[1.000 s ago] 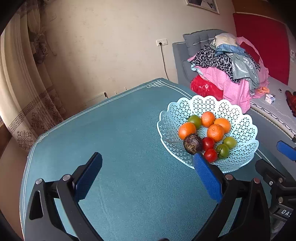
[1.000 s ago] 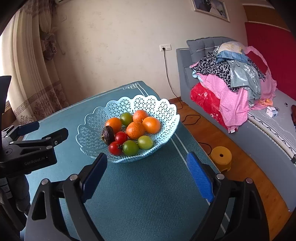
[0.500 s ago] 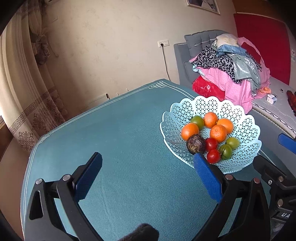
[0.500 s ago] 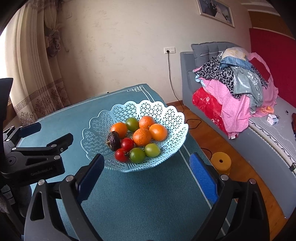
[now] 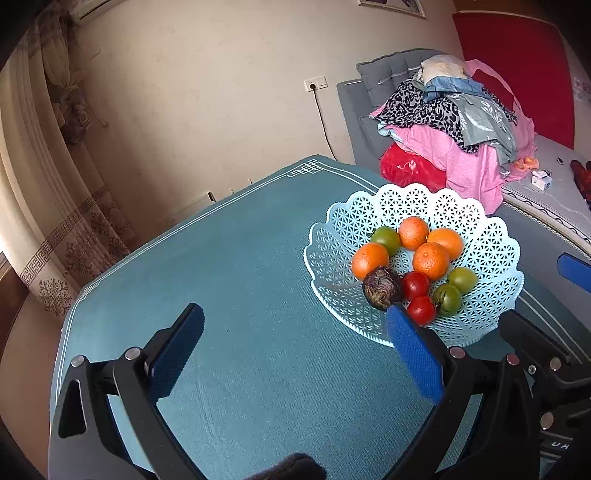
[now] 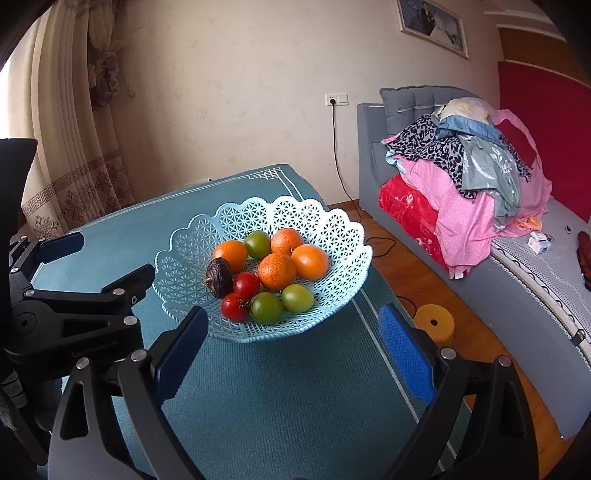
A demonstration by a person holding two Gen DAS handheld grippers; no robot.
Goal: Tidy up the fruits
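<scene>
Beside table (image 6: 258, 398): clothes pile (image 6: 461, 177) on sofa (image 6: 373, 147), yellow stool (image 6: 434, 325) on floor.

Basket (image 5: 491, 254) near rim behind left fingers (image 5: 413, 350); wall picture (image 5: 391, 5) cropped

Teal tablecloth (image 6: 280, 406) spread on table. Clothes pile (image 6: 461, 177) heaped on grey sofa (image 6: 373, 147) at rt. Yellow stool (image 6: 434, 325) seen on floor. Curtain (image 5: 40, 184) hung at lt.
</scene>
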